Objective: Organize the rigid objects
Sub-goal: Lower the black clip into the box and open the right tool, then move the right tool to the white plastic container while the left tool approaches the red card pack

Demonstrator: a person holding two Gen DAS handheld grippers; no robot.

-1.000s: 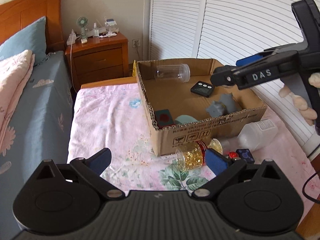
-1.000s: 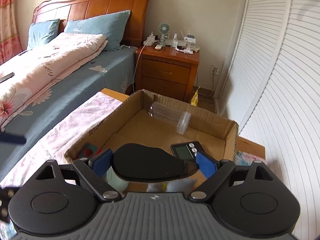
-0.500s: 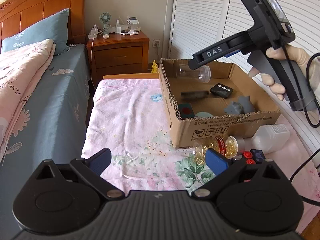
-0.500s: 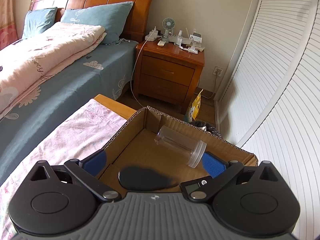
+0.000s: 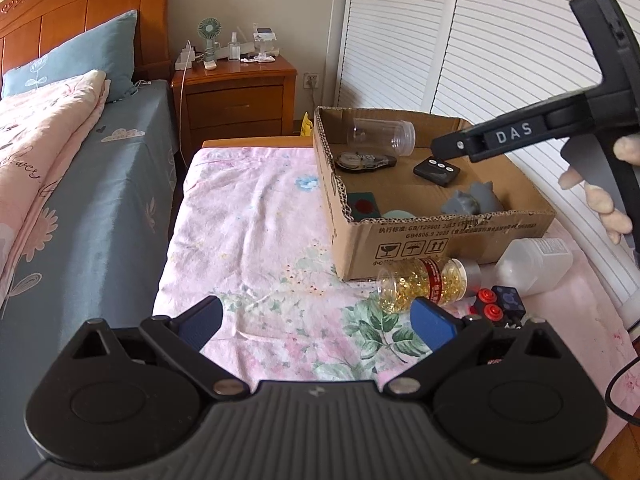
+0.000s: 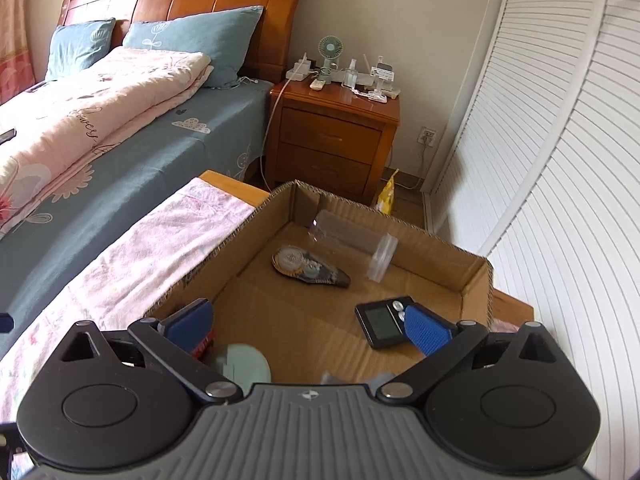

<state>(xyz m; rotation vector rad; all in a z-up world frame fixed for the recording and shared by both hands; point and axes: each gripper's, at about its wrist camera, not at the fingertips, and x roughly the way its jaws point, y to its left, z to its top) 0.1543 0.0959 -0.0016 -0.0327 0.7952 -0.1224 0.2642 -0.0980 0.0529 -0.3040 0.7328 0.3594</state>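
Right gripper (image 6: 308,330) spread wide and empty, above the cardboard box (image 5: 448,236). In the box: correction tape dispenser (image 6: 310,268) flat on the floor, just beside a clear jar (image 6: 354,242) on its side, small black timer (image 6: 384,322) nearer. Left gripper (image 5: 316,320) likewise released, holding nothing, over the floral cloth (image 5: 256,232). Outside the box, against its front wall: capsule bottle (image 5: 424,284) on its side, white bottle (image 5: 534,264) beside it.

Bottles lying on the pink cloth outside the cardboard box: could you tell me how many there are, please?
2: the capsule bottle against the cardboard box front, and the white bottle to its right. Others may be hidden.
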